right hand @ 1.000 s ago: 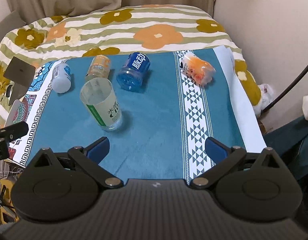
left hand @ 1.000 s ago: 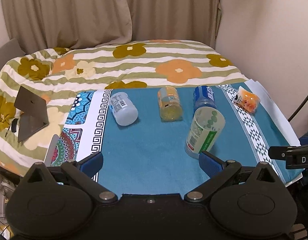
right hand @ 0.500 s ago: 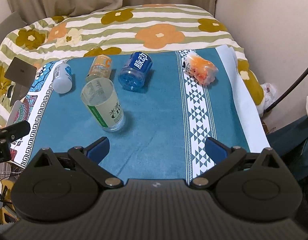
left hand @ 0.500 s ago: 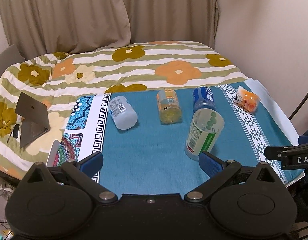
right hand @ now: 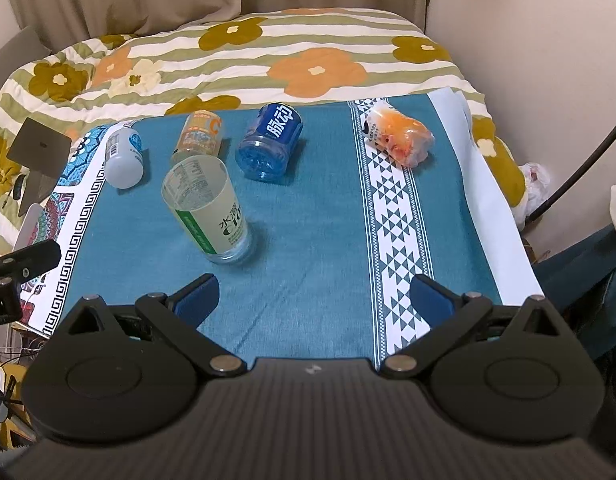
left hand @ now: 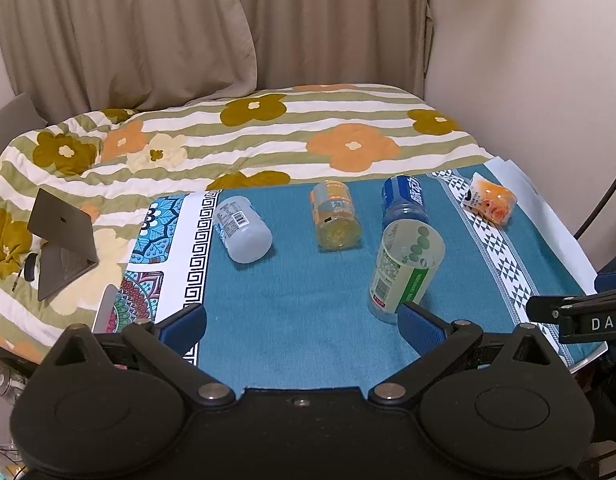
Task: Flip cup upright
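A clear cup with a green label stands upright, mouth up, on the teal cloth. Several other cups lie on their sides behind it: a white one, a yellow-orange one, a blue one and an orange one. My left gripper is open and empty, its right finger just in front of the upright cup. My right gripper is open and empty, near the cloth's front edge.
A flowered quilt covers the bed behind the cloth. A grey laptop sits on the quilt at the left. Curtains and a wall stand behind; the wall is close on the right. A black cable runs at the right.
Both grippers have drawn back and tilted up slightly, so the cups sit lower and farther in view. The green-label cup stays upright. No cup moved.
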### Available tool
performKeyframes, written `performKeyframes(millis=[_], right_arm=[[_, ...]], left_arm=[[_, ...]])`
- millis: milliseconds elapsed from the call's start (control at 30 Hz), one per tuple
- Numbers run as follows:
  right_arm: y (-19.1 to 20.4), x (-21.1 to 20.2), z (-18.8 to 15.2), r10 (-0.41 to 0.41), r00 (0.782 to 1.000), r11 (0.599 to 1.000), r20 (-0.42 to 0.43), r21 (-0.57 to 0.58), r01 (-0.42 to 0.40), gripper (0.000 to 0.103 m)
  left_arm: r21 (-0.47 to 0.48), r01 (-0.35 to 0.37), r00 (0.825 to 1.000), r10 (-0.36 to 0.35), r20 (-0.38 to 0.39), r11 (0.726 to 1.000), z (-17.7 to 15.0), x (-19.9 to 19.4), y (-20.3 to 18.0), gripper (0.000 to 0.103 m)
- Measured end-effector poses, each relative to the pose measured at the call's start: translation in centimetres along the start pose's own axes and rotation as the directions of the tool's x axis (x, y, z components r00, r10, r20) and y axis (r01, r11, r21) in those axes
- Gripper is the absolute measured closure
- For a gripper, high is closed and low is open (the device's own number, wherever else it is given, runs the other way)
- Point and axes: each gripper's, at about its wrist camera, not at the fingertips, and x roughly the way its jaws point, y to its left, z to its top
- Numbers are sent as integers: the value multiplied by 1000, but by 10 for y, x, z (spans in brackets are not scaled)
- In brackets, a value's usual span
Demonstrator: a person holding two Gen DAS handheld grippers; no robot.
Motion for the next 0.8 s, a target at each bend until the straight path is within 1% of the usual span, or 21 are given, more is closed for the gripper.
performKeyframes(millis=[400, 800], right_arm=[[-3, -1, -2, -4, 1000, 1000, 1, 3, 4, 0], [-4, -2, -2, -4, 1000, 1000, 1, 3, 4, 0]], left_arm=[[10, 6, 1000, -6, 4, 1000, 1, -1, -2, 0], [25, -8, 1000, 8, 14, 1000, 3, -2, -5, 0]])
